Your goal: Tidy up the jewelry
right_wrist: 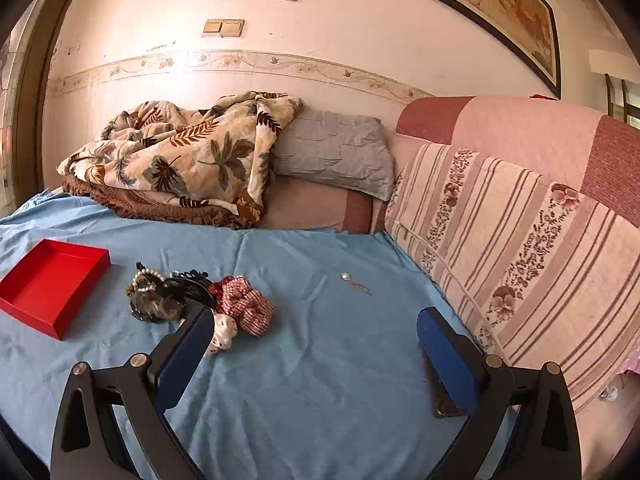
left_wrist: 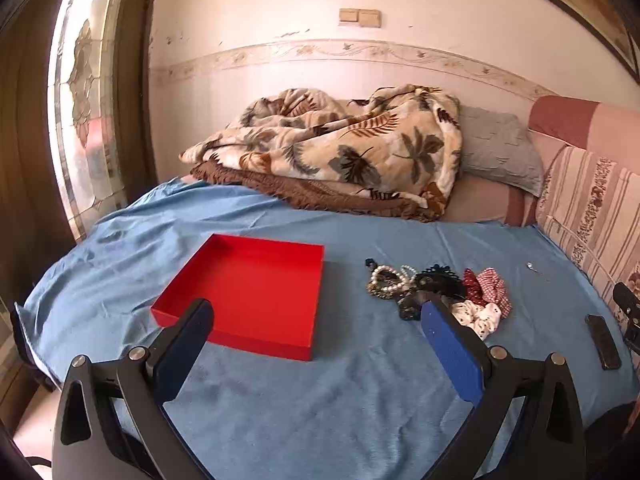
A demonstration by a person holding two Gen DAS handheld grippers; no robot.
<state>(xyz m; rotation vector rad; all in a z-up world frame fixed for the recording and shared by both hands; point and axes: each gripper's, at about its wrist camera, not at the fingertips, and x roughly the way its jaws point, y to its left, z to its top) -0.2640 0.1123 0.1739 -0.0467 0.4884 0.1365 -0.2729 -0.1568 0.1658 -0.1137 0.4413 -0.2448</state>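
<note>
An empty red tray (left_wrist: 248, 292) lies on the blue sheet; it shows at the left of the right wrist view (right_wrist: 48, 284). To its right is a pile: pearl bracelets (left_wrist: 390, 280), a black hair clip (left_wrist: 440, 282), red patterned scrunchies (left_wrist: 490, 288) and a white dotted scrunchie (left_wrist: 480, 316). The pile also shows in the right wrist view (right_wrist: 240, 300). A small silver necklace (right_wrist: 354, 282) lies apart to the right. My left gripper (left_wrist: 316, 316) is open and empty, above the sheet near the tray and pile. My right gripper (right_wrist: 316, 328) is open and empty, right of the pile.
A leaf-print blanket (left_wrist: 340, 148) and grey pillow (left_wrist: 496, 148) lie at the back of the bed. A striped floral sofa back (right_wrist: 520, 248) runs along the right. A dark phone (left_wrist: 602, 340) lies on the sheet at the right edge.
</note>
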